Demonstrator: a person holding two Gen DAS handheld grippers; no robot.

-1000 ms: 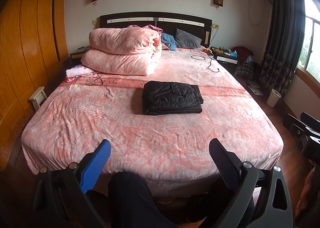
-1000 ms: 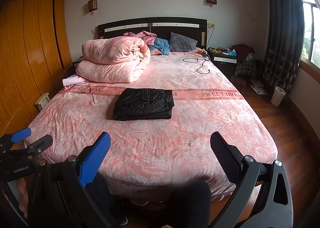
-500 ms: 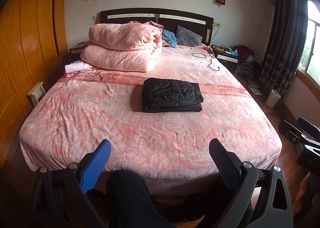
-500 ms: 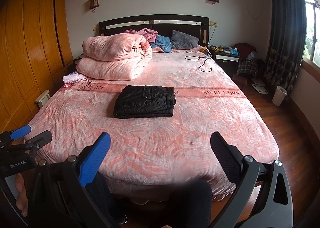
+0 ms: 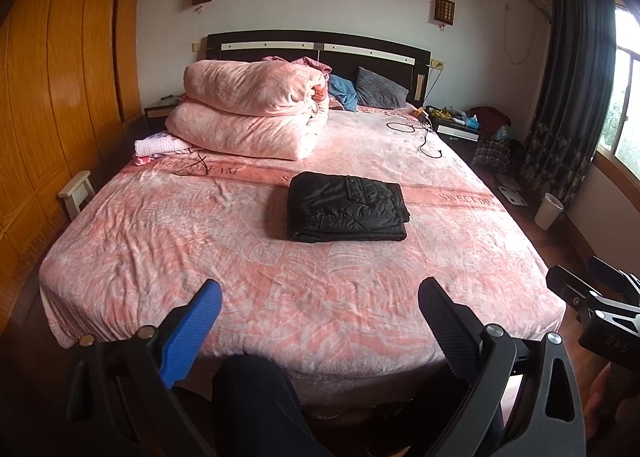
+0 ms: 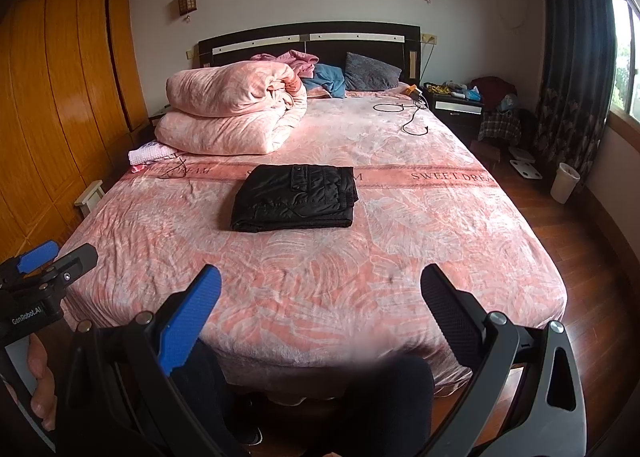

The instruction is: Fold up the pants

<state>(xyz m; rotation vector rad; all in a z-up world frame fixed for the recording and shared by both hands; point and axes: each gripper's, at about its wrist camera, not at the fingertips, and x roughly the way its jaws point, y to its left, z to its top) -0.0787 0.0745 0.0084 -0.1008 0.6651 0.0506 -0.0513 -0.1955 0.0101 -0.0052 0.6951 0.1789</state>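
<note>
Black pants (image 5: 347, 207) (image 6: 295, 197) lie folded into a neat rectangle in the middle of the pink bed (image 5: 200, 257) (image 6: 440, 249). My left gripper (image 5: 319, 297) hangs open over the foot of the bed, well short of the pants, with nothing between its fingers. My right gripper (image 6: 320, 285) is likewise open and empty, held back from the bed's near edge. Each gripper shows at the side of the other's view. The person's dark-clad legs (image 5: 256, 405) stand below.
A rolled pink duvet (image 5: 252, 117) sits at the head left, with pillows and a black cable (image 5: 424, 137) beside it. A wooden wardrobe (image 5: 52, 97) lines the left wall. A small stool (image 5: 76, 193), nightstands, a white bin (image 5: 548, 211) and a curtain stand around.
Both grippers have risen and tipped slightly, so the bed sits a little lower in view. The pants have not moved, and both grippers stay open.
</note>
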